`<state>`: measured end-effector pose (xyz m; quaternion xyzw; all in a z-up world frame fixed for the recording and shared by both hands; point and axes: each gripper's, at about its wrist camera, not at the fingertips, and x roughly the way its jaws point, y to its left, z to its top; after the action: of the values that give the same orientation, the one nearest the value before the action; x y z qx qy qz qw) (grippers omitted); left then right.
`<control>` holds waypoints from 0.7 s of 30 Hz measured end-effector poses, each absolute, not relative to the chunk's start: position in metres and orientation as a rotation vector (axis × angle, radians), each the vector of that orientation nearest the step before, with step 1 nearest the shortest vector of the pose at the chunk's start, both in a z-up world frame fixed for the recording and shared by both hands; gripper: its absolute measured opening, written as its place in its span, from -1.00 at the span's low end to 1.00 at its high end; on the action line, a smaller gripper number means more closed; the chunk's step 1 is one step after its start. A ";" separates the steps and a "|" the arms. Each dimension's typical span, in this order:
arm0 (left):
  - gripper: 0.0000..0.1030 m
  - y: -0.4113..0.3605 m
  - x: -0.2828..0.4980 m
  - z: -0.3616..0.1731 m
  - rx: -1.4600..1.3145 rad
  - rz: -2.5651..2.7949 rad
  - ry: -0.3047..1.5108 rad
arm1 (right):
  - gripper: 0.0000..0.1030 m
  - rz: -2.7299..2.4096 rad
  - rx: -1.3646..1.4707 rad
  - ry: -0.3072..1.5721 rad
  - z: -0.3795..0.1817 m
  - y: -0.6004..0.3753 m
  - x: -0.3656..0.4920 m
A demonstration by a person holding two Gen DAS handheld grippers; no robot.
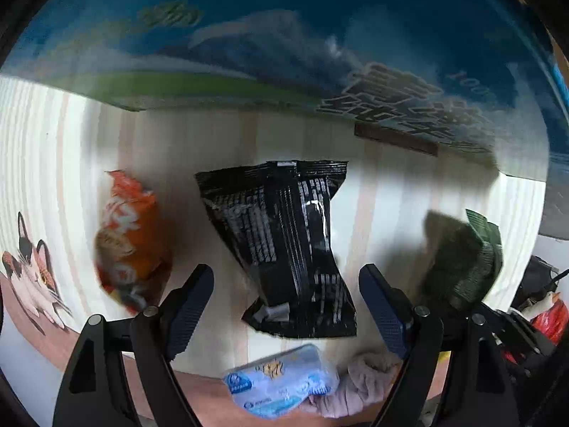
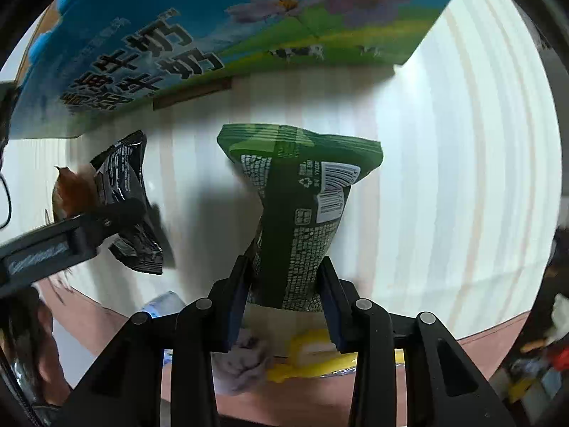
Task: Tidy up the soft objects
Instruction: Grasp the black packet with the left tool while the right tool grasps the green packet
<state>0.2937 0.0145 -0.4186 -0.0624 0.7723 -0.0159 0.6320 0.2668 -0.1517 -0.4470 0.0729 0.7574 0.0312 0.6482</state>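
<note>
- A home table, it seems: a striped cloth (image 1: 53,135) printed with a cartoon cat (image 1: 32,270).
- A milk carton box (image 2: 220,32) stands on it.
- Snack packets, a tissue pack (image 1: 281,380), a crumpled rag (image 2: 242,363).

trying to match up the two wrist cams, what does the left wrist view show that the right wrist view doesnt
Only the left wrist view: the cat picture on the mat, and the left gripper with its jaws apart either side of the black packet, pads not on it.

Only the right wrist view: the right gripper shut on the green packet, the packet's barcode, and a yellow item below.

Both: black, green and orange packet, the blue milk carton box, a pinkish cloth and the striped mat.
</note>
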 end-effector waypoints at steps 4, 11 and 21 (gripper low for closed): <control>0.60 0.013 0.293 -0.423 -0.128 -0.019 1.751 | -0.11 0.060 0.150 1.709 -0.448 -0.151 0.271; 0.53 0.008 0.280 -0.426 -0.117 -0.016 1.763 | -0.10 0.043 0.142 1.712 -0.458 -0.143 0.277; -0.23 -0.012 0.268 -0.423 -0.041 -0.008 1.708 | -0.28 0.039 0.038 1.682 -0.452 -0.137 0.274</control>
<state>0.2679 -0.0115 -0.4227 -0.0182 0.7538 -0.0034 0.6568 0.2740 -0.1374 -0.4523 0.0170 0.7451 0.0174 0.6665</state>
